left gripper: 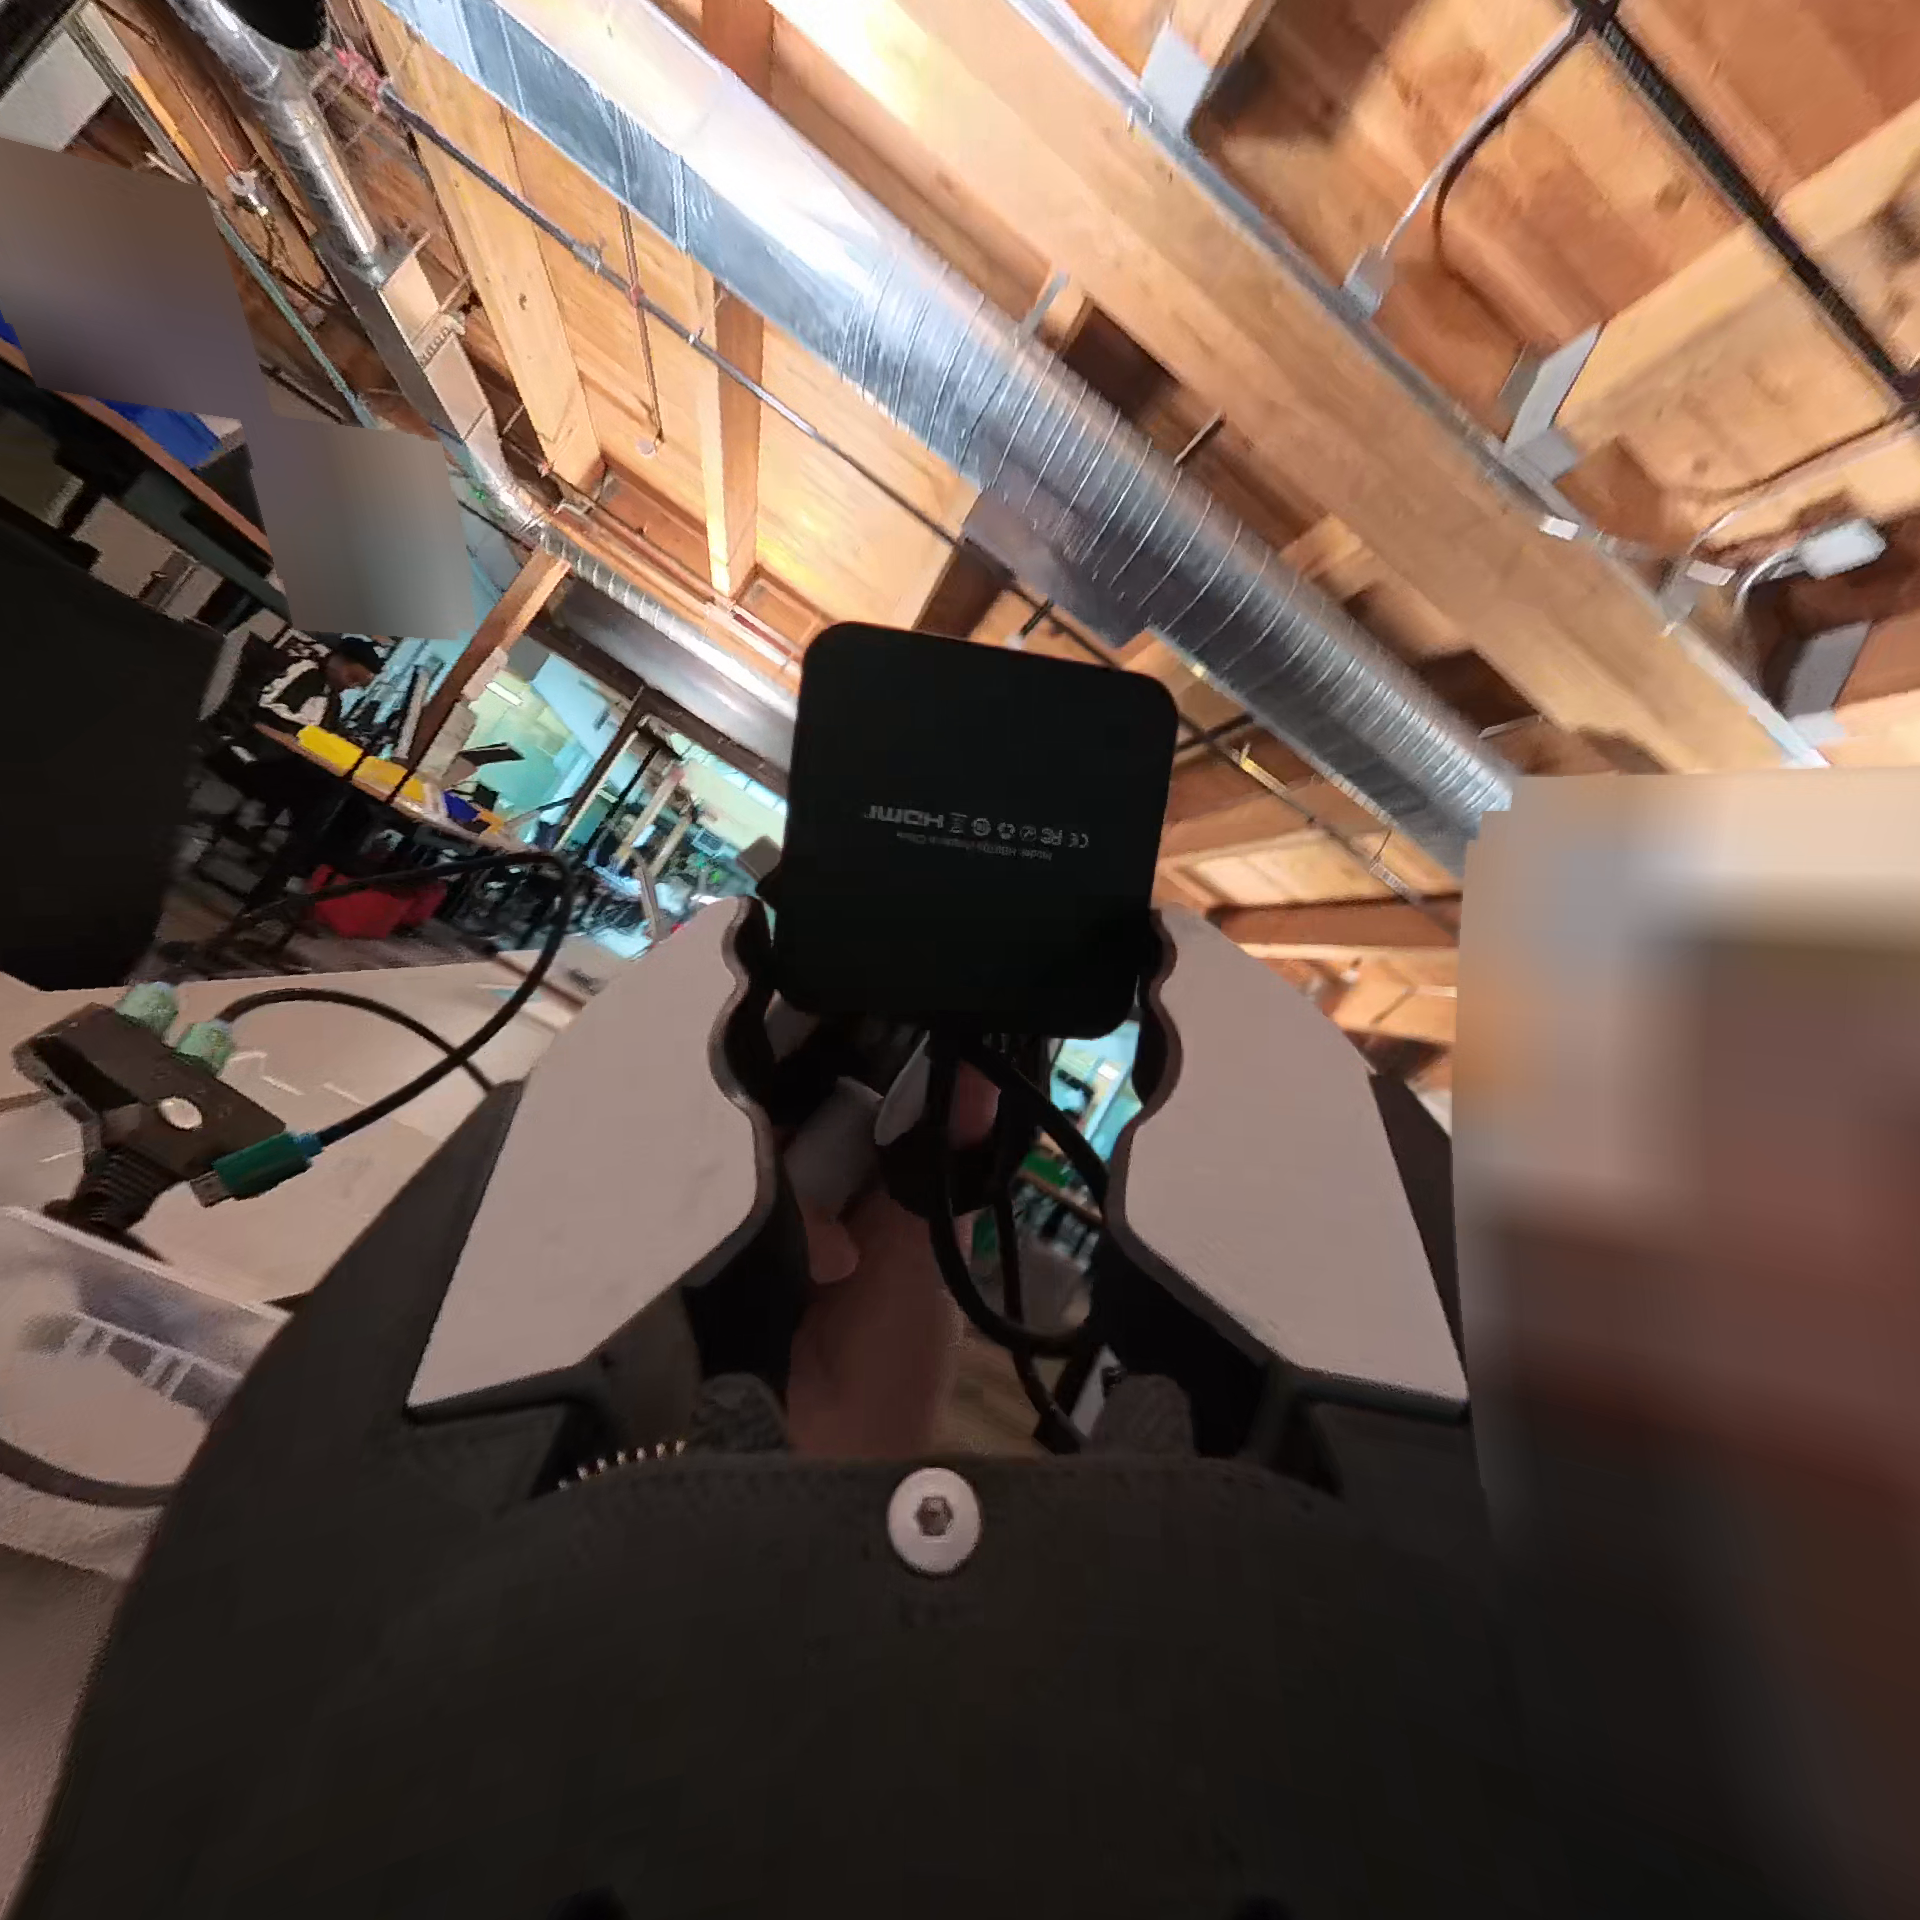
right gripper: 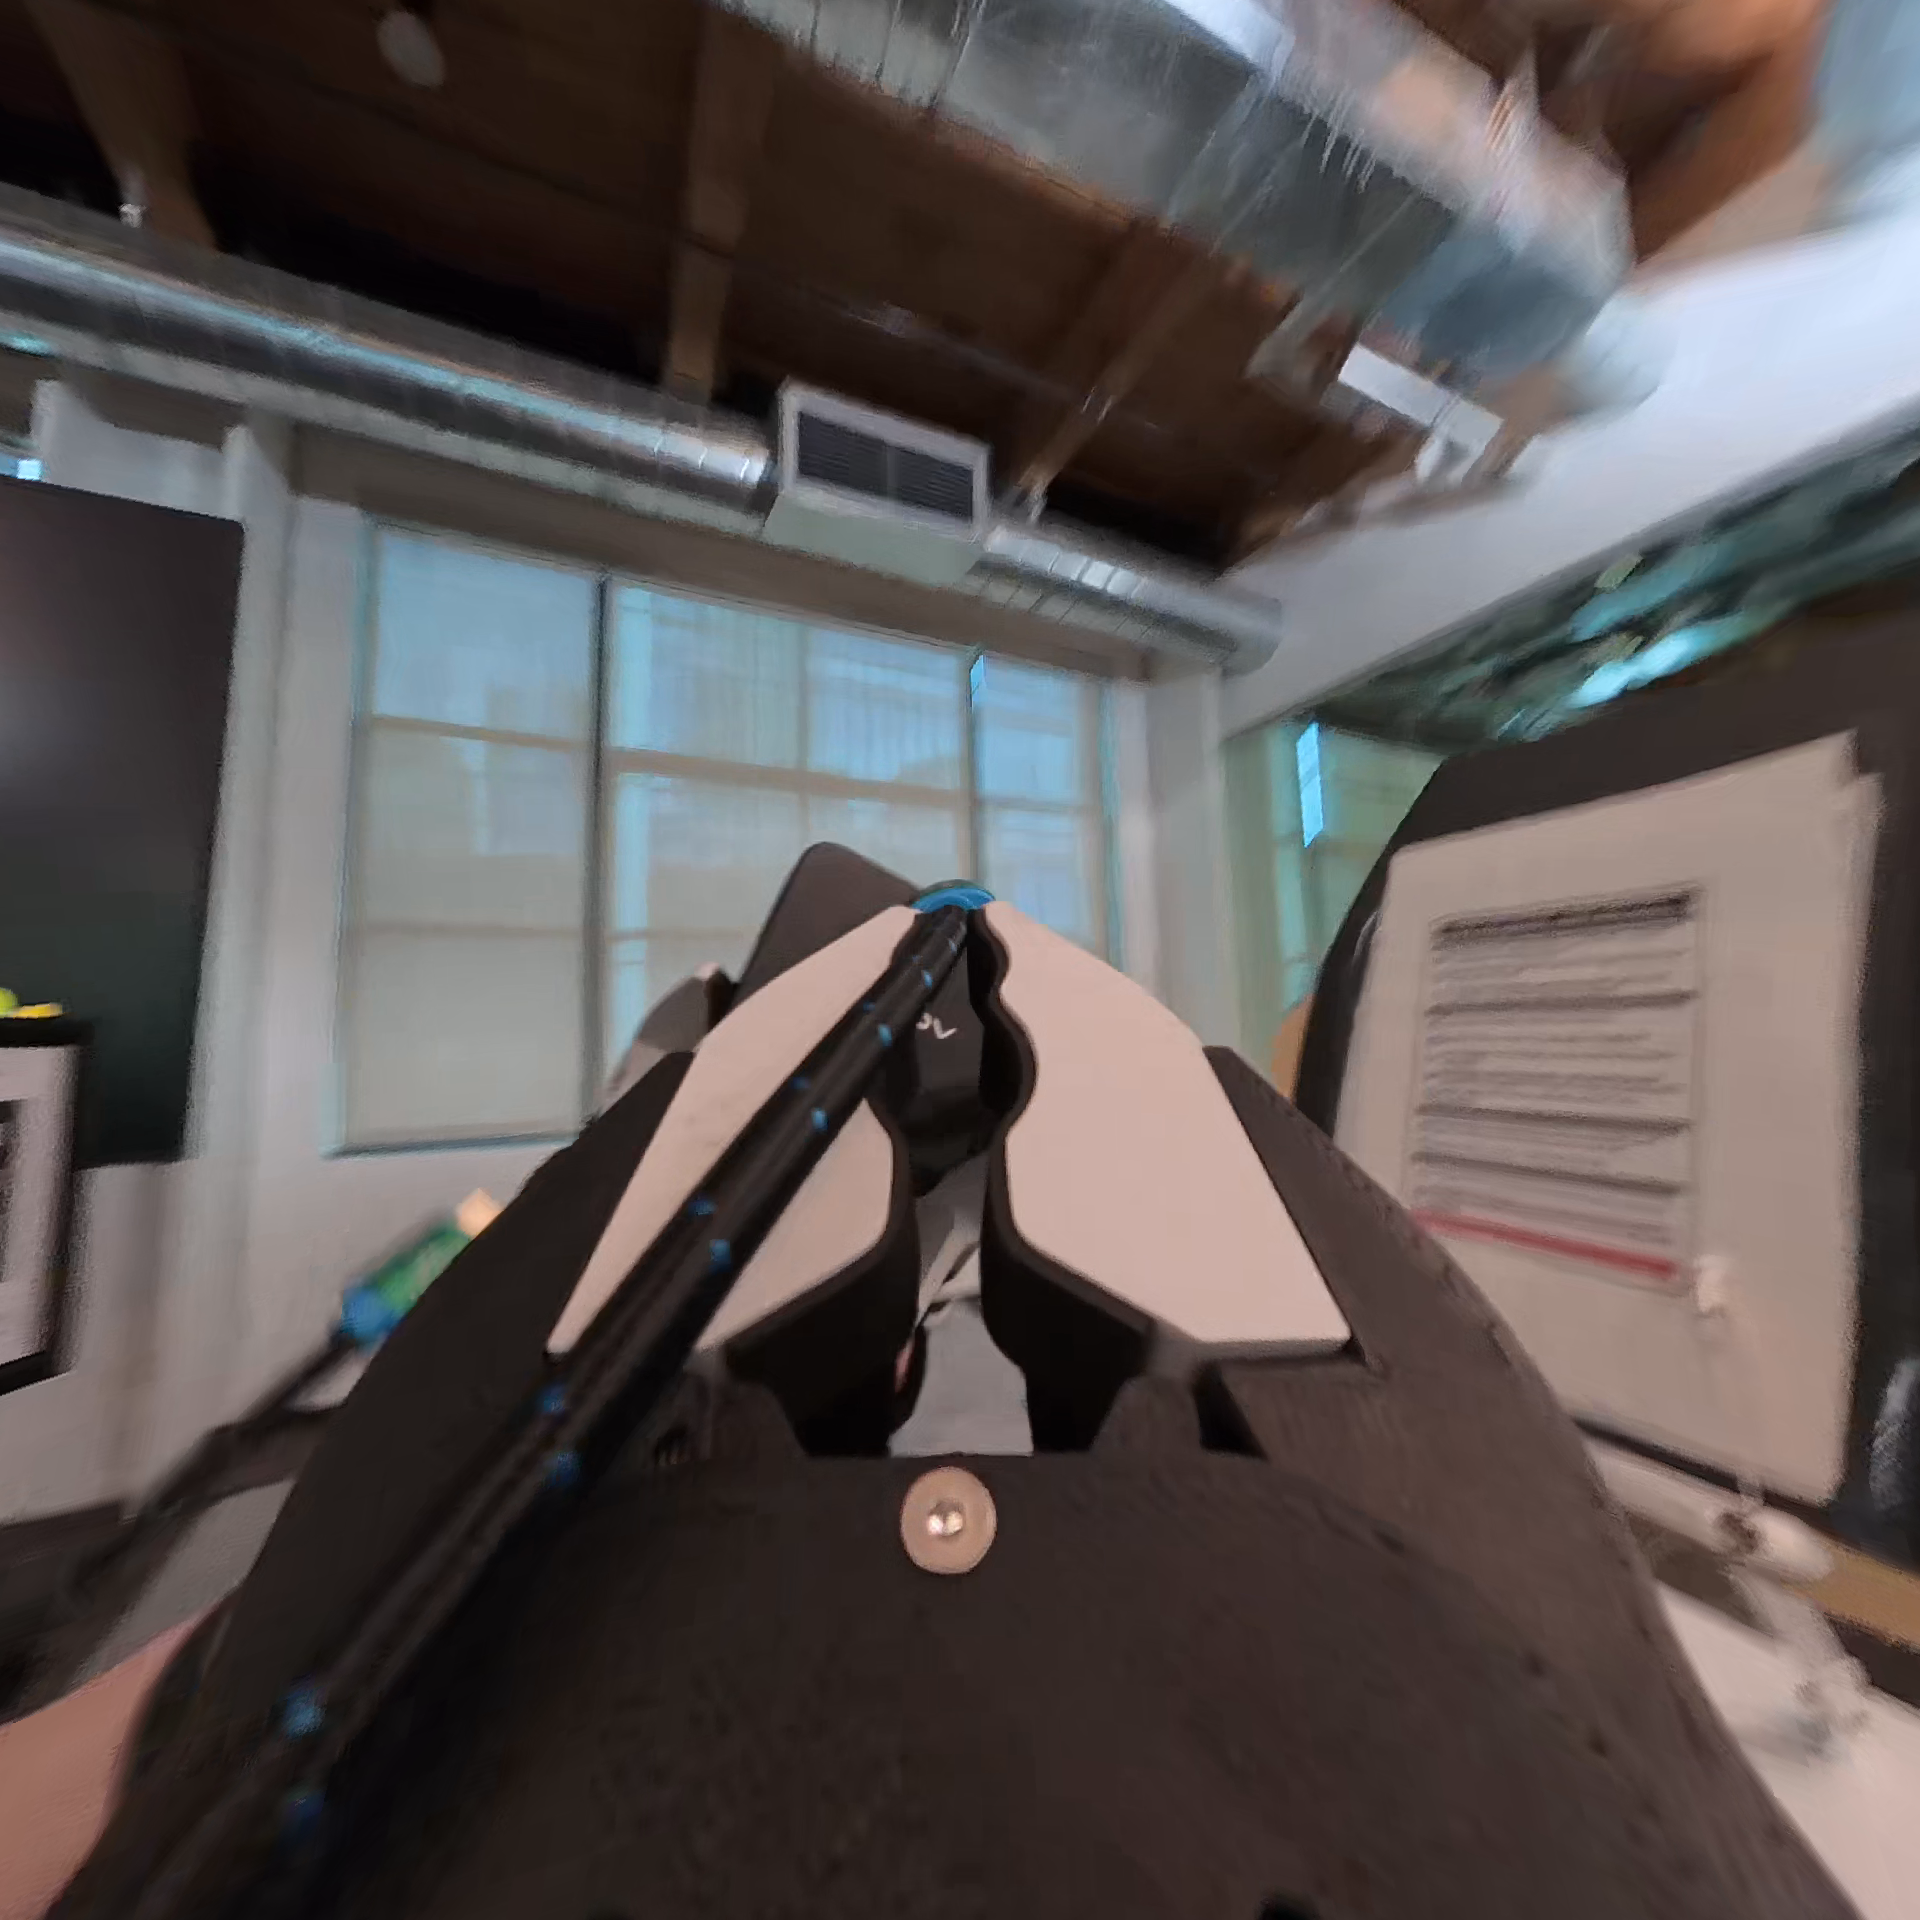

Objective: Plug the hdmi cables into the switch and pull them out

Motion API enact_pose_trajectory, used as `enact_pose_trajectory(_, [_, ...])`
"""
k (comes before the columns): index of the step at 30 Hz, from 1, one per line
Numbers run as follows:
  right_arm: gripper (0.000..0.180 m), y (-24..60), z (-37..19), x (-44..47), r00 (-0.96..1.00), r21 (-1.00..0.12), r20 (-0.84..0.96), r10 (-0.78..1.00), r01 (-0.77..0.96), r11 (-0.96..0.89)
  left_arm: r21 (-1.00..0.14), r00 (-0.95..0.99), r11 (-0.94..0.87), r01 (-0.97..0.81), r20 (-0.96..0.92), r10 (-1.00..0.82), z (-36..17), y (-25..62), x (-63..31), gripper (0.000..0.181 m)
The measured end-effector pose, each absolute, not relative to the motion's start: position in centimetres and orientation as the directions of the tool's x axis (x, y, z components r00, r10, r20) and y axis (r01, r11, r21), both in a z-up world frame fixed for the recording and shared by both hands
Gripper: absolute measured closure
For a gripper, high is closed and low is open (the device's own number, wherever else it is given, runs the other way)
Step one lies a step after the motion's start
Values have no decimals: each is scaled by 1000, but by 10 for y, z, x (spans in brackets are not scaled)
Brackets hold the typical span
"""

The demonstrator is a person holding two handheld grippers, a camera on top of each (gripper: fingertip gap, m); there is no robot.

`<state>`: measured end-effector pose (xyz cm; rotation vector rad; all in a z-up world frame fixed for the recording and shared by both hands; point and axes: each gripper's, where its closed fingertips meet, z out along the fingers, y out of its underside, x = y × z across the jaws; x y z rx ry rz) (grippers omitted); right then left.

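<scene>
Nearest the lens in the left wrist view, the left gripper (left gripper: pixel 951 966) pinches the lower edge of a black HDMI switch (left gripper: pixel 977 821), held up tilted against the wooden ceiling with its flat printed face toward the camera. Dark cables (left gripper: pixel 997 1226) hang from its underside between the fingers, so some leads look plugged in, though the ports are hidden. Far left on the white table (left gripper: pixel 436 1049) lies a second small black adapter box (left gripper: pixel 145 1081) with a green-ended HDMI plug (left gripper: pixel 255 1164) just beside it, apparently loose, its cable looping away.

In the right wrist view, heavily blurred, the right gripper (right gripper: pixel 961 920) is pressed nearly together on a black cable with blue flecks (right gripper: pixel 727 1216), the blue collar of its plug showing at the fingertips. A dark body sits just beyond the tips, likely the switch; whether the plug is seated, entering or leaving cannot be told.

Judged so, the task is mid-cycle, with at least the green plug left out.
</scene>
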<state>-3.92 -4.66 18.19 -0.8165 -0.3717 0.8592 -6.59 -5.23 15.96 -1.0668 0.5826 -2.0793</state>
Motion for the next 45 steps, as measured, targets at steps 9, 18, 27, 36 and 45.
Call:
enact_pose_trajectory(9, [173, -68, 185, -39, 794, -673, 135, 593, -366, 643, -749, -330, -530, 398, 421, -845, 157, -77, -46, 114])
enact_pose_trajectory(18, [173, -66, 182, -41, 833, -677, 185, 522, -278, 682, -746, -241, -504, 434, 443, -863, 155, -73, -46, 114])
enact_pose_trajectory(27, [173, -63, 180, -41, 861, -685, 207, 464, -211, 697, -757, -216, -489, 433, 439, -872, 156, -74, -47, 113])
enact_pose_trajectory(36, [173, -68, 181, -45, 880, -666, 251, 404, -146, 732, -802, -172, -424, 421, 388, -905, 156, -78, -45, 110])
enact_pose_trajectory(45, [173, -66, 175, -57, 866, -680, 289, 408, -115, 724, -839, -86, -353, 415, 351, -933, 152, -75, -41, 108])
